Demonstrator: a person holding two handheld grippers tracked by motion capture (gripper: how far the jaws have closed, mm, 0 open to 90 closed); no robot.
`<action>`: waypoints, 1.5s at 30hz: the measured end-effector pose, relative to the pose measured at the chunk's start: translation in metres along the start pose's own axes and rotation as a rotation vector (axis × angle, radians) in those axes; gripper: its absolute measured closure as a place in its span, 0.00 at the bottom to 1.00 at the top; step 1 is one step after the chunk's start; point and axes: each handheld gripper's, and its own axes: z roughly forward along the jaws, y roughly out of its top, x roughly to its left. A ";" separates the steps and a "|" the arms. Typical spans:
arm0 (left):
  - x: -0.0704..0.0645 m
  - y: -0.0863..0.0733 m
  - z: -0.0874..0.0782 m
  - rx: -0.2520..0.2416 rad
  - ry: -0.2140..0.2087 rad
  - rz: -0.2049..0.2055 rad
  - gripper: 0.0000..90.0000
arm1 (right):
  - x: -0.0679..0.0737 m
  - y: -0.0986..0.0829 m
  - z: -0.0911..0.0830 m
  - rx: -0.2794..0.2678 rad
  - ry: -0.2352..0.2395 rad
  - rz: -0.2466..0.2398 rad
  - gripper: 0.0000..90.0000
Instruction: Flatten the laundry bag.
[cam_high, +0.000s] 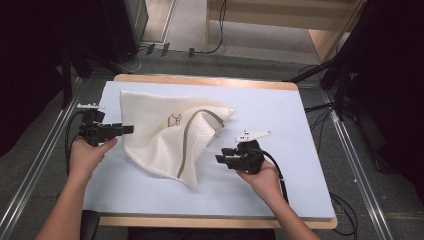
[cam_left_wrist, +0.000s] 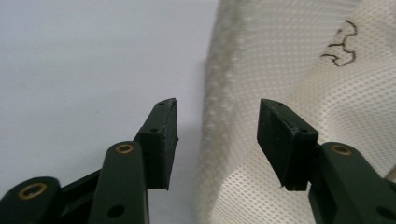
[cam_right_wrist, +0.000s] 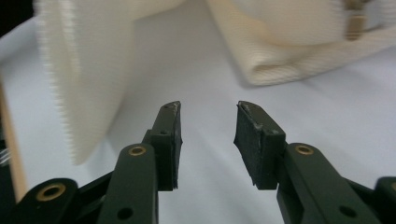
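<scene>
cloth: cream mesh laundry bag (cam_high: 167, 135) lies crumpled mid-mat on the pale blue table mat (cam_high: 280, 125), one flap folded over, grey-beige zipper band (cam_high: 189, 145) curving down toward its near tip.
left gripper: left gripper (cam_high: 131, 129) sits at the bag's left edge, jaws apart, nothing between them yet; in the left gripper view the bag's hemmed edge (cam_left_wrist: 219, 93) runs up between the two jaws, with the right jaw over the mesh.
right gripper: right gripper (cam_high: 219, 159) is just right of the bag's near tip, jaws apart and empty, bare mat under them; in the right gripper view the bag's near tip (cam_right_wrist: 86, 88) stands at left and the folded flap (cam_right_wrist: 280, 51) lies ahead.
step in hand: looks like getting a hold on both sides of the bag to spread or fold it.
do it well, left: push in a touch so the hem sits deep between the pads, then clamp; take the hem, not loose mesh.
do it well, right: swing toward the bag's near tip or flap corner before closing; low approach, avoid pinching the mat.
risk: mesh is slippery, so a shallow bite will probably slide off.
</scene>
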 end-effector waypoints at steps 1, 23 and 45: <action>-0.002 -0.001 -0.002 0.002 0.001 0.006 0.53 | -0.005 0.001 0.001 0.001 -0.013 0.002 0.69; -0.043 -0.020 -0.022 0.007 -0.032 0.095 0.48 | -0.065 0.036 0.028 -0.023 -0.147 0.041 0.59; 0.006 -0.021 0.009 0.014 0.051 -0.014 0.48 | -0.053 0.049 0.023 -0.006 -0.060 0.059 0.98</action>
